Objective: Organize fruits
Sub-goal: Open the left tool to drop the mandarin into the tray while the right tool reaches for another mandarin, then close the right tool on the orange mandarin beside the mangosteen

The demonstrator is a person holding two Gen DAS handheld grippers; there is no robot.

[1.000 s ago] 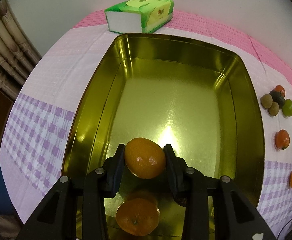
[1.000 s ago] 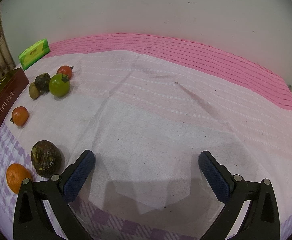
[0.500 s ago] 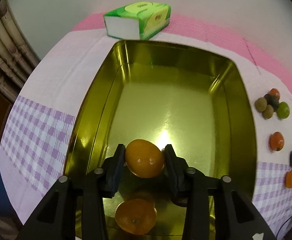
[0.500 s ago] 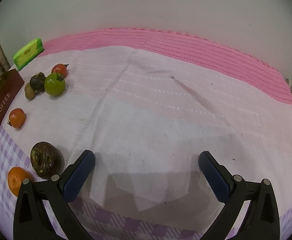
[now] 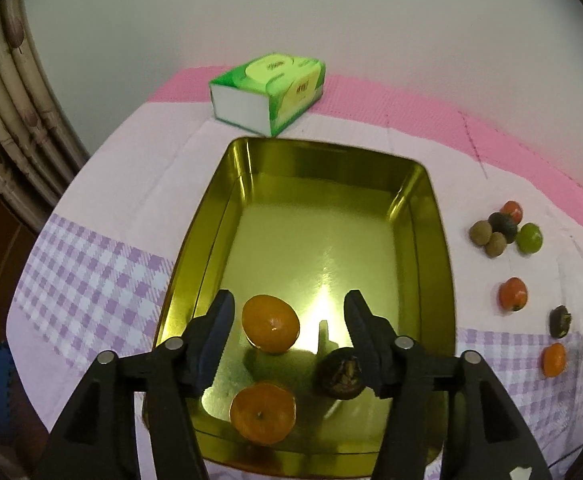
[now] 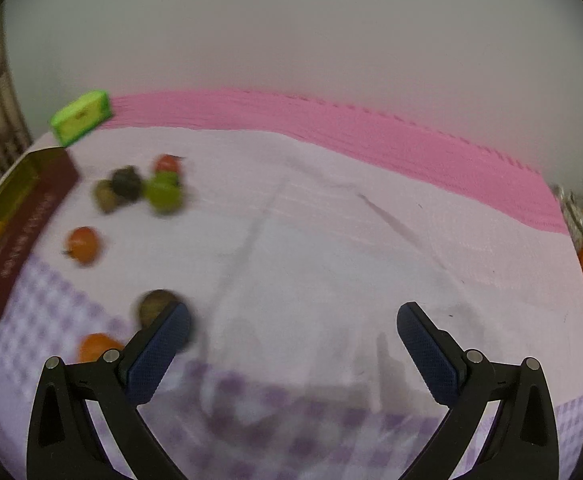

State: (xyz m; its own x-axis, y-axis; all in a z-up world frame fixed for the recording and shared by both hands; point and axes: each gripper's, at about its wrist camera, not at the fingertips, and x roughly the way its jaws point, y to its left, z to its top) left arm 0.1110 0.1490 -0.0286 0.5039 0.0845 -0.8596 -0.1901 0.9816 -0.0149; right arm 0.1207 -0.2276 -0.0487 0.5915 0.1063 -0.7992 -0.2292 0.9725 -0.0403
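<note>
- Left hand-held gripper (image 5: 289, 312): we see its jaws now spread wide and holding nothing, where half a second ago they clamped the orange (image 5: 271, 328); that fruit now lies free on the floor of the gold tin (image 5: 195, 256), between the fingers but touching neither.
- We judge this placement done: the tin holds a second orange (image 5: 262, 413) nearer the camera and a dark wrinkled fruit (image 5: 341, 372) just right of it, partly behind the right finger.
- The tin is a rounded rectangle of polished metal, mirror-bright, throwing back a lamp glare; the oranges are smooth, slightly flattened spheres.
- The bench carries a soft cloth (image 5: 91, 264), lilac check at its near edge, pink band at the far one, and a green tissue pack (image 5: 267, 92) behind the tin.
- Fruits left outside: a mixed cluster (image 5: 505, 228), a red-orange fruit (image 5: 512, 294), a dark fruit (image 5: 560, 321), a small orange (image 5: 553, 359).
- Right hand-held gripper (image 6: 293, 322): wide open, empty, its view newly motion-blurred; a brown fruit (image 6: 156, 306) sits just behind its left finger, which we judge the likely next pick.
</note>
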